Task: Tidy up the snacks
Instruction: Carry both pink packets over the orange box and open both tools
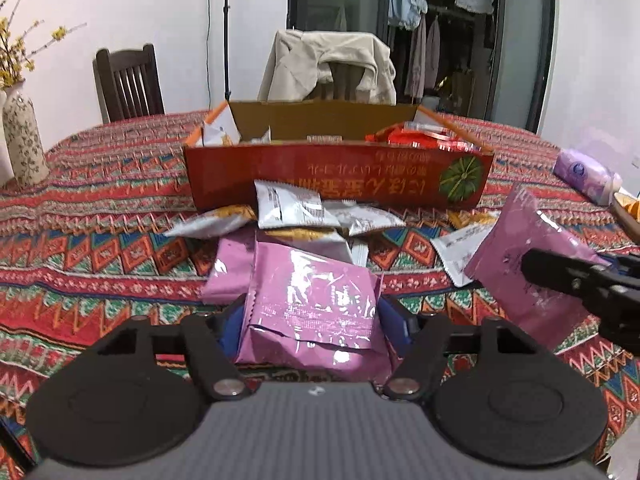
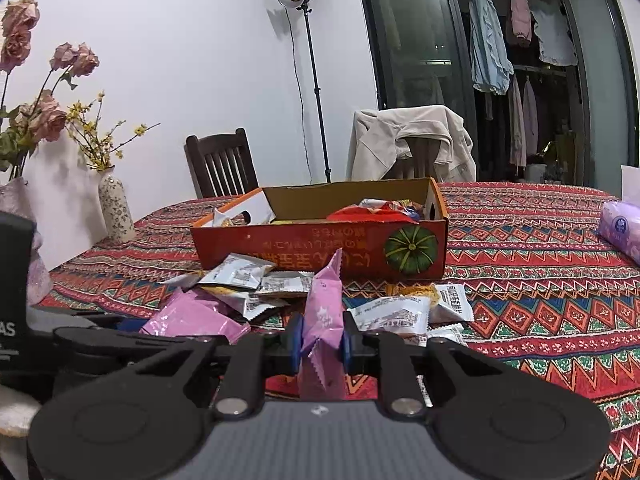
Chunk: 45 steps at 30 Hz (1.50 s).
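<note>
An open red-orange cardboard box (image 1: 336,176) (image 2: 320,244) with snacks inside stands on the patterned tablecloth. In front of it lies a heap of white and pink snack packets (image 1: 296,216) (image 2: 256,284). My left gripper (image 1: 316,320) is shut on a flat pink snack packet (image 1: 316,300), held just above the cloth. My right gripper (image 2: 322,340) is shut on another pink packet (image 2: 326,308), held upright on its edge; it also shows in the left wrist view (image 1: 532,248) at the right, lifted off the table.
A floral vase (image 1: 24,140) (image 2: 116,212) stands at the table's left. A purple tissue pack (image 1: 588,174) (image 2: 622,232) lies at the right. Two chairs, one draped with a beige jacket (image 1: 328,68) (image 2: 412,144), stand behind the table. A lamp stand (image 2: 316,80) is behind.
</note>
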Each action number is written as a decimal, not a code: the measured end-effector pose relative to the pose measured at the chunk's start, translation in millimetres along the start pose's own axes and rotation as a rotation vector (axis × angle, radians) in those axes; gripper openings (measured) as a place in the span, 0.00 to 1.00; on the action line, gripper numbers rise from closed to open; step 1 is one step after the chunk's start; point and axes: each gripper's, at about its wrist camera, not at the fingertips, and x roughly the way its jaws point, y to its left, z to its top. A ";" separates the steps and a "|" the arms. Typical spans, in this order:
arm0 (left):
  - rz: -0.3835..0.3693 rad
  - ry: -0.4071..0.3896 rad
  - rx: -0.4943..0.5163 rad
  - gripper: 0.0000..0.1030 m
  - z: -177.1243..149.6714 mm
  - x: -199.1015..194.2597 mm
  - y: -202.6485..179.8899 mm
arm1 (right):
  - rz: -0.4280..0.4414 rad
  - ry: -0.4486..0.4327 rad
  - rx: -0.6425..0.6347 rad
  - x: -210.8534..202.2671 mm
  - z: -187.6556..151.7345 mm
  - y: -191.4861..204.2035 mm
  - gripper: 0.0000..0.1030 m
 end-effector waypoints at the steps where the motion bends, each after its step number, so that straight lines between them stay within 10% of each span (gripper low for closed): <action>1: -0.002 -0.011 -0.002 0.67 1.6 -3.7 0.8 | 0.000 -0.004 -0.002 -1.1 1.0 1.1 0.17; 23: 0.045 -0.281 -0.026 0.67 121.5 -2.1 14.7 | -0.026 -0.162 -0.012 47.4 96.6 -9.4 0.18; 45: 0.118 -0.231 -0.118 0.67 172.5 113.2 48.3 | -0.057 -0.123 0.033 177.2 145.3 -27.8 0.17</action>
